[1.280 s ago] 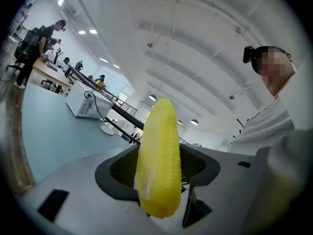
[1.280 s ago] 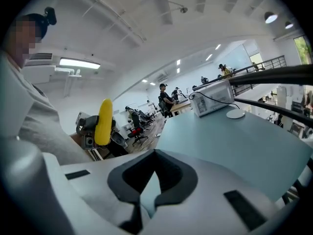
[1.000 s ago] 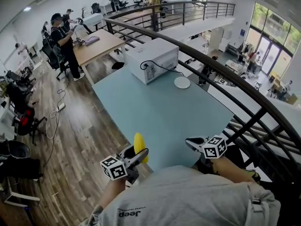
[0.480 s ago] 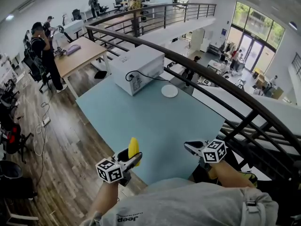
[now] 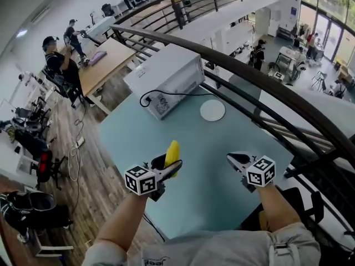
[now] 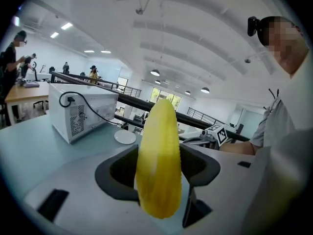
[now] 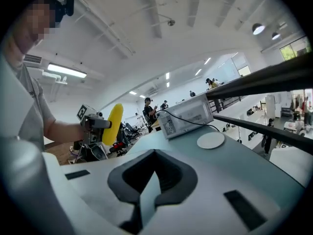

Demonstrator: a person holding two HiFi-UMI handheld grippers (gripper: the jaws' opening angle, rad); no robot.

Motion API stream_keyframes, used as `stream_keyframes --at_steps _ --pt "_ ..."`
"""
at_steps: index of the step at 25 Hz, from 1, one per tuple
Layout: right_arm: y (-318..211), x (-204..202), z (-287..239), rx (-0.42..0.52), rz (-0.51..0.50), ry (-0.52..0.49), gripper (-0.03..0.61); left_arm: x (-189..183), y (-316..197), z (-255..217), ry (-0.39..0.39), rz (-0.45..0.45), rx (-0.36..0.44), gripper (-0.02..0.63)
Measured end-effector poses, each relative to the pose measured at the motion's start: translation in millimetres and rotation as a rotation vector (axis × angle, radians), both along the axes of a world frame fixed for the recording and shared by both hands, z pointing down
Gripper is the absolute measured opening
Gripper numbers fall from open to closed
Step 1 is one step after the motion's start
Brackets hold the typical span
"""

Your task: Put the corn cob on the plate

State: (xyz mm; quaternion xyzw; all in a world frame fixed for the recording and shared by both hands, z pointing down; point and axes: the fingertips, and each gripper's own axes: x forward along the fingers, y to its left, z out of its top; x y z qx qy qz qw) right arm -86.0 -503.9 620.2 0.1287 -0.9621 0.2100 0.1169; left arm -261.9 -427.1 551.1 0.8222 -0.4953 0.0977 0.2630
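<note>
Light: bright, even, from ceiling lamps (image 6: 155, 73) and tall windows (image 5: 327, 4).
Edges: fisheye bending, dark corners.
Focus: close foreground soft.

No legible text.
- Square black-and-white markers on cubes of left gripper (image 5: 171, 168) and right gripper (image 5: 233, 159): coded patterns, no letters.
- Label on back of white appliance (image 5: 166, 73): too small to read.
- Dark print on grey shirt (image 5: 216, 251): cut off at bottom edge, unreadable.
</note>
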Motion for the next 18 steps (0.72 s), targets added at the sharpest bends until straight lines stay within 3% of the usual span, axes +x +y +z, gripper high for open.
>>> stream_keyframes --at_steps 7,18 --pt "-67 -36 23 0.043 0.043 -0.061 0.017 -4 -116 39 -0.089 0.027 -0.085 0.264" --pt "-154 -44 42 0.171 0.067 -0.012 0.017 2 -258 116 -0.221 0.059 -0.239 0.264"
